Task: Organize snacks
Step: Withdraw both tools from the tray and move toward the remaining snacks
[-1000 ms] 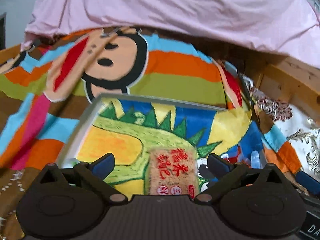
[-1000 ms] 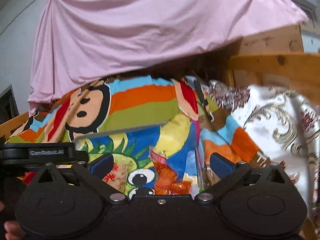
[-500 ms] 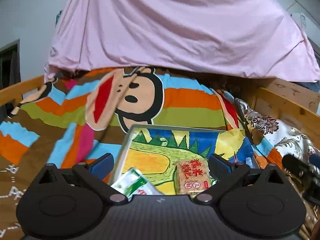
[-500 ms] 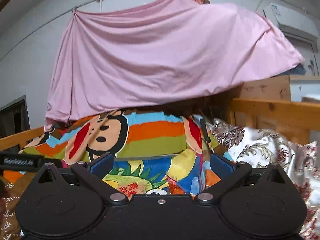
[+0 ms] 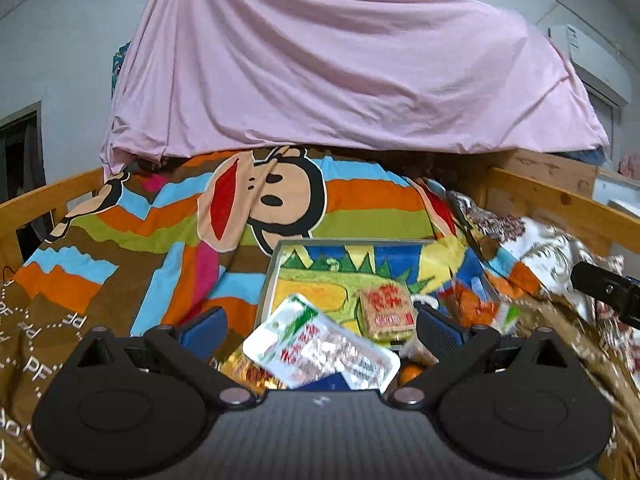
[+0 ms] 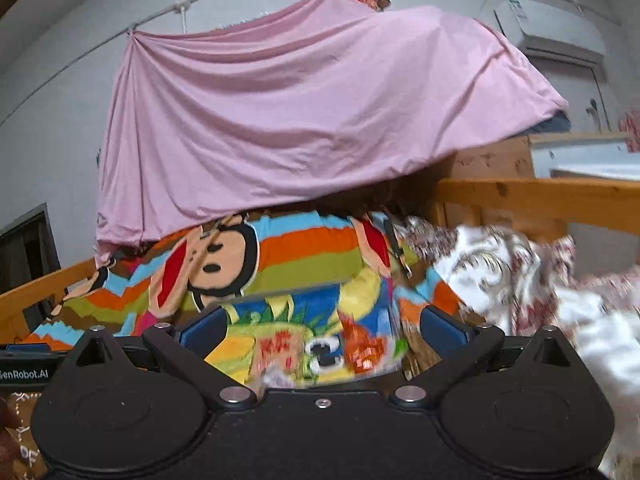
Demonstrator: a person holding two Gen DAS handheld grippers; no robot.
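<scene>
The left claw (image 5: 320, 326) is hanging with its jaws spread wide and nothing between the pads, and the right claw (image 6: 320, 328) is standing just as wide and just as empty. A white-and-green snack packet (image 5: 320, 352) is lying right under the left claw, tilted across a small heap that includes a gold-wrapped snack (image 5: 244, 368) and something orange (image 5: 410, 374) at the packet's right end.

Beyond the heap, a shallow dinosaur-print tray (image 5: 269, 280) is resting on the striped monkey blanket (image 5: 160, 240) that covers the bed. A brown rice-cake packet (image 5: 386, 310) is sitting inside it, and an orange snack bag (image 5: 464, 304) is lying at the tray's right side.

The likeliest trouble is a poor grip on the white-and-green packet: it looks glossy and is leaning on loose pieces, so jaws closing on its flat face could be squeezing it sideways or pinching a neighbour along with it. The soft blanket is giving the tray an uneven seat, so a firm push at its near rim could be tipping it. The right wrist view is blurred, so any reach from that side is being judged poorly, and the two claws are working close enough to collide.
</scene>
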